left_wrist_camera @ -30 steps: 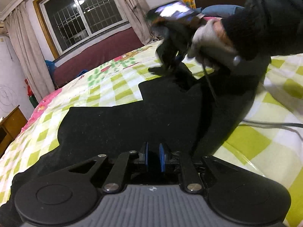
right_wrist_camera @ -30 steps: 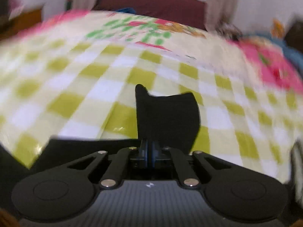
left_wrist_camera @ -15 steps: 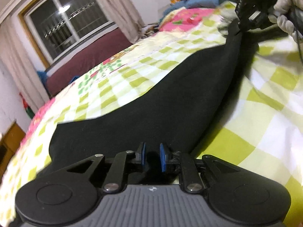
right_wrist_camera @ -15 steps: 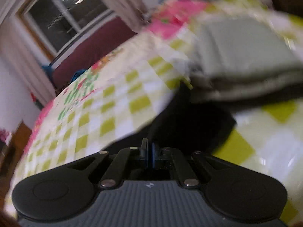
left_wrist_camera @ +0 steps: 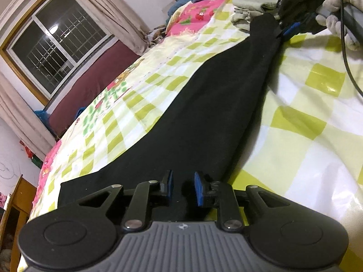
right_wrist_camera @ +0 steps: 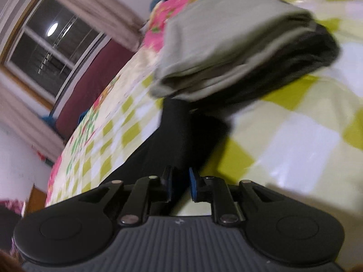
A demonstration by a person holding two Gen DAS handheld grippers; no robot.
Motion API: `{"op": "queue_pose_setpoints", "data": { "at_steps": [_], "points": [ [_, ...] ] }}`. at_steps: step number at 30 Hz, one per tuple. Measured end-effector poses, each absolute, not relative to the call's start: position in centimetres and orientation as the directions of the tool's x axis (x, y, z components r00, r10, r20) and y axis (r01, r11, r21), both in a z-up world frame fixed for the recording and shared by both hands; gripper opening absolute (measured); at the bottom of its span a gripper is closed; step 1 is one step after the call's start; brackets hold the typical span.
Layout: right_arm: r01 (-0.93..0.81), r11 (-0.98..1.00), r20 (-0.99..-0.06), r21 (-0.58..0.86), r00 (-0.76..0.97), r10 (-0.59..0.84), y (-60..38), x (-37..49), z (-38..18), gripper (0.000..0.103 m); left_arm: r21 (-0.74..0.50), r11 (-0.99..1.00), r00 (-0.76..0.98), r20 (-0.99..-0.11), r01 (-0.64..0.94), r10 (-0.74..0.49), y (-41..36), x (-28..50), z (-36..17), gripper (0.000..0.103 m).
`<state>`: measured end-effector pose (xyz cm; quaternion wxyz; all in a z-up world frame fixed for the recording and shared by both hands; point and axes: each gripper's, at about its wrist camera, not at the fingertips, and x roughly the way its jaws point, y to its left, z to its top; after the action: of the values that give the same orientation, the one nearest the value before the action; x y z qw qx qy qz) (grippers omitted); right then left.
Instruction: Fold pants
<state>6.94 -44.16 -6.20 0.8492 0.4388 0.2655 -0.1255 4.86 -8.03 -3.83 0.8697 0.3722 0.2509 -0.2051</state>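
Note:
The black pants (left_wrist_camera: 215, 104) lie stretched in a long strip across the checked bed sheet (left_wrist_camera: 306, 104). My left gripper (left_wrist_camera: 183, 187) is at the near end; its jaws are opening, and the blue pads stand apart with black cloth lying between them. My right gripper (left_wrist_camera: 287, 30), held by a white-gloved hand (left_wrist_camera: 335, 2), is at the far end of the strip. In the right wrist view the right gripper (right_wrist_camera: 180, 184) is also opening, the end of the pants (right_wrist_camera: 179, 136) running out from between its parted pads.
A folded stack of grey and dark clothes (right_wrist_camera: 238, 45) lies on the bed just beyond the far end of the pants, also seen as the stack (left_wrist_camera: 251, 6). A black cable (left_wrist_camera: 347, 56) hangs from the right hand. A window (left_wrist_camera: 56, 52) and a wooden cabinet (left_wrist_camera: 13, 215) are to the left.
The right gripper swept from the middle of the bed to the far end, drawing the pants out into a long strip. Both pairs of jaws, shut on the cloth before, have parted.

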Motion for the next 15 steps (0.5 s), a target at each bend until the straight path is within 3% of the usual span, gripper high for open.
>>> {"op": "queue_pose_setpoints", "data": {
  "at_steps": [3, 15],
  "points": [
    [0.466, 0.539, -0.562, 0.701, 0.827, 0.015, -44.9, 6.4, -7.2, 0.036, 0.551, 0.634, 0.789, -0.594, 0.542, -0.158, -8.4, 5.0, -4.0, 0.037],
    [0.413, 0.485, -0.51, 0.771, 0.857, 0.081, -45.2, 11.1, -9.0, 0.034, 0.543, 0.64, 0.786, -0.596, 0.544, -0.163, -8.9, 5.6, -4.2, 0.037]
  ]
}}
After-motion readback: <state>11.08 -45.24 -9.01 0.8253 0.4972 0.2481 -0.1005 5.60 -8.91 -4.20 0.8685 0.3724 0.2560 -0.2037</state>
